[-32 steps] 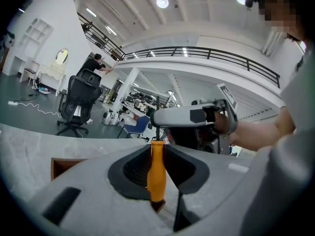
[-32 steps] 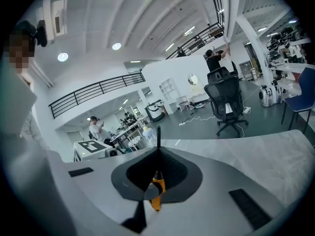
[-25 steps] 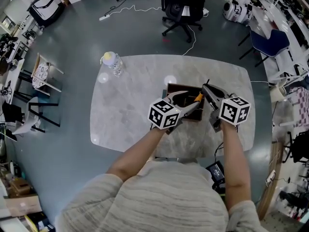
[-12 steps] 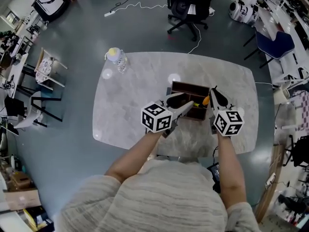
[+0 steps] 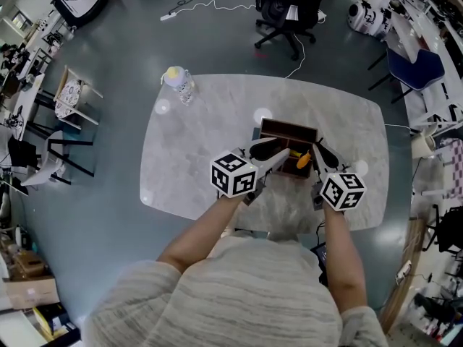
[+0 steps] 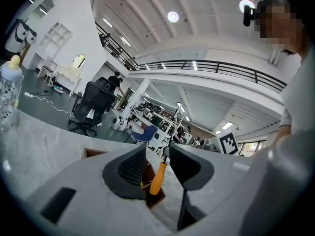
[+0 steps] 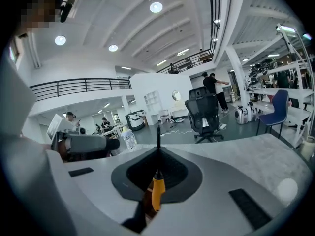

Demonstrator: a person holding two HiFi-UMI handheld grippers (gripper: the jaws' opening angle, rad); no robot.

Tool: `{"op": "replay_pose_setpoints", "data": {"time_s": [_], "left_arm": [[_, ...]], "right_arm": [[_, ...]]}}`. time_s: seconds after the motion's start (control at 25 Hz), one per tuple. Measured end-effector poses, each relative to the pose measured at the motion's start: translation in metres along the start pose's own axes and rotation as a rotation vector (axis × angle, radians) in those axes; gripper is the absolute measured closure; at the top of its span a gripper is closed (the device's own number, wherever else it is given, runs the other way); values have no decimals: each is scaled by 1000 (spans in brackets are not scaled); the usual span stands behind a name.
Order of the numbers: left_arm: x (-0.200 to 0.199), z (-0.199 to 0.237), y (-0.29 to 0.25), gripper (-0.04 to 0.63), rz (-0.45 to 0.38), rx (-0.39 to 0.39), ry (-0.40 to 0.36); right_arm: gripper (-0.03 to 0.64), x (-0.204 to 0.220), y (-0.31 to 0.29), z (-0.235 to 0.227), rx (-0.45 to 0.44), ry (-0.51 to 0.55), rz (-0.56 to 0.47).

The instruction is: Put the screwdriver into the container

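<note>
- One screwdriver (image 5: 304, 160) with an orange handle hangs handle-down in the right part of the brown container (image 5: 289, 125), centre right of the head view. A second ago it was higher, over the box's near edge. I cannot tell which compartment it is in.
- Right tongs (image 5: 318, 152) are clenched on the dark shaft. Their own view shows the shaft pinched between the pads, with the handle below. They have sunk toward the box.
- Left tongs (image 5: 283, 153) are grasping nothing. Their jaws have just been narrowing, and the screwdriver shows only beyond the gap.
- My reading: the tool is at or inside the rim but not yet let go, so the release remains.
- Pale tabletop (image 5: 202, 136) has a bottle (image 5: 179, 85) at its upper left.
- Writing: none legible. The marker cubes show only black-and-white squares, and the bottle label is too small to read.
</note>
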State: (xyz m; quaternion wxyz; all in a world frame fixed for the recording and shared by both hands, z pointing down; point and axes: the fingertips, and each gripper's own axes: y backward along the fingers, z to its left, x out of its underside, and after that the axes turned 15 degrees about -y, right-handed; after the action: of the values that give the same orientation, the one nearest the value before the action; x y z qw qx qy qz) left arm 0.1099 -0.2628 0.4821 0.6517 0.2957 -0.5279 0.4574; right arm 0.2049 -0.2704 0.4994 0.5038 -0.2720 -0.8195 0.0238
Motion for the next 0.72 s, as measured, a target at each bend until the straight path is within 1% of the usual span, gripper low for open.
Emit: {"op": "replay_pose_setpoints", "data": {"time_s": [0.16, 0.52, 0.72], "left_arm": [[-2, 1, 3, 440, -7, 3, 5], [-3, -2, 8, 442, -2, 13, 1], [-4, -7, 6, 442, -4, 22, -5]], "right_arm": [[601, 24, -3, -10, 21, -47, 53], [601, 49, -7, -25, 79, -9, 139], [598, 48, -3, -28, 79, -21, 143]]}}
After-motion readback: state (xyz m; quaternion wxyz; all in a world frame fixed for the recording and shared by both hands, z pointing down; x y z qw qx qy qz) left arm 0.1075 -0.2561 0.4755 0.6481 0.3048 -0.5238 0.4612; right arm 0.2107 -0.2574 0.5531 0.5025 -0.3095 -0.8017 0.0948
